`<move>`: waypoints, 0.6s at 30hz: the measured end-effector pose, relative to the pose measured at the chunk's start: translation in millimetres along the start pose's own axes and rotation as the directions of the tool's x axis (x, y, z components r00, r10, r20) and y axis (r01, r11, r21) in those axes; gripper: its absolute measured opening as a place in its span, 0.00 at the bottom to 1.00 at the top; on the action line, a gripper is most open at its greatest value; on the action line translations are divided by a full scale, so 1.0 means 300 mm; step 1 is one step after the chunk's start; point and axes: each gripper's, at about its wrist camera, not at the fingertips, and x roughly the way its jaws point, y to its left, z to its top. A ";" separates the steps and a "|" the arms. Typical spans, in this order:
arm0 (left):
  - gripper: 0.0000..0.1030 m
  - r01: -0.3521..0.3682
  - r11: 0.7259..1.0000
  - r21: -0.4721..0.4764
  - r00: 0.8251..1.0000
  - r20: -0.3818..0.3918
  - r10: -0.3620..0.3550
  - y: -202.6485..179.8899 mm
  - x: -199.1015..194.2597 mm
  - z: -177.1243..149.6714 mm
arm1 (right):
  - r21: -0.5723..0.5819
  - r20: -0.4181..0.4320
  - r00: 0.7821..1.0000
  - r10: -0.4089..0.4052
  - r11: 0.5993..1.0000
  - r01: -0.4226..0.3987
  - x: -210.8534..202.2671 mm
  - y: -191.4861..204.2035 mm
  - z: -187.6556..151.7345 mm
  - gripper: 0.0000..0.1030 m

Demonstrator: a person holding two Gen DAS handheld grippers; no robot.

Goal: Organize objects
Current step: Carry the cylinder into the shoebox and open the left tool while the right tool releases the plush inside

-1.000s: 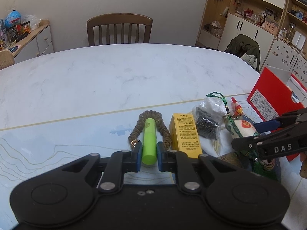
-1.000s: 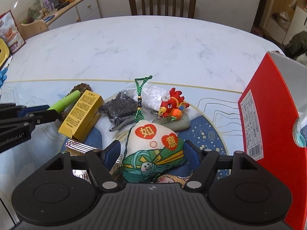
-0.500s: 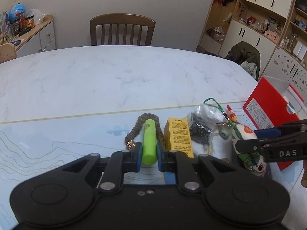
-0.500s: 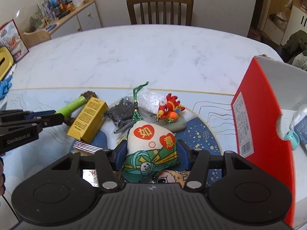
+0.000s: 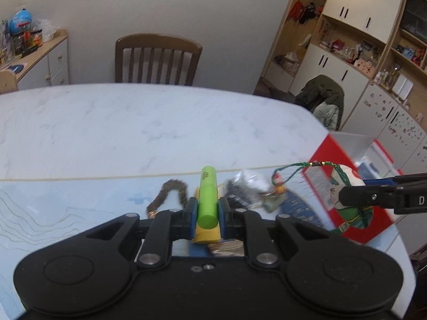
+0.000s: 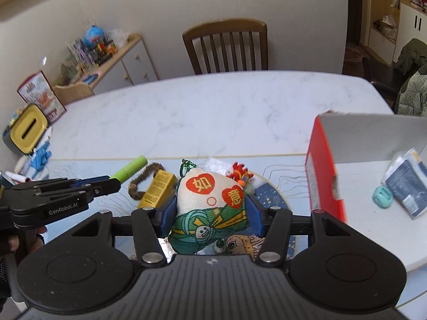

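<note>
I am working over a white marble-look table (image 6: 213, 106) with a brown slatted wooden chair (image 6: 226, 45) at its far side, a low sideboard crowded with clutter to the left, and a pale blue mat with thin contour lines (image 5: 53, 208) spread over the table's near part. On the left, my left gripper (image 5: 208, 210) has its blue-padded fingers closed tight on a lime-green plastic cylinder (image 5: 207, 197), which sticks forward from the jaws and appears held above the pile. Just beyond it lies a curved brown beaded bracelet (image 5: 170, 189), and beneath the cylinder a yellow rectangular carton (image 6: 157, 192) rests on the mat. Next to that comes a clear plastic bag of small dark bits (image 5: 240, 189), blurred in the left wrist view. Farther right, my right gripper (image 6: 210, 208) is clamped on a cream fabric sachet with red hearts and a green printed figure (image 6: 210, 202); its green braided cord (image 5: 293, 168) trails off to the left. A small red and orange rooster toy (image 6: 240, 176) sits just behind the sachet. On the far right stands an open red cardboard box with a white inside (image 6: 323, 176), holding a teal round item (image 6: 383, 196) and a dark blue packet (image 6: 408, 184).
</note>
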 end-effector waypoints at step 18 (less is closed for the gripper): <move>0.13 0.075 0.992 0.104 0.995 0.054 -0.081 -0.359 -0.091 0.117 | 0.007 0.127 0.992 0.002 1.000 -0.003 -0.321 -0.254 0.110 0.52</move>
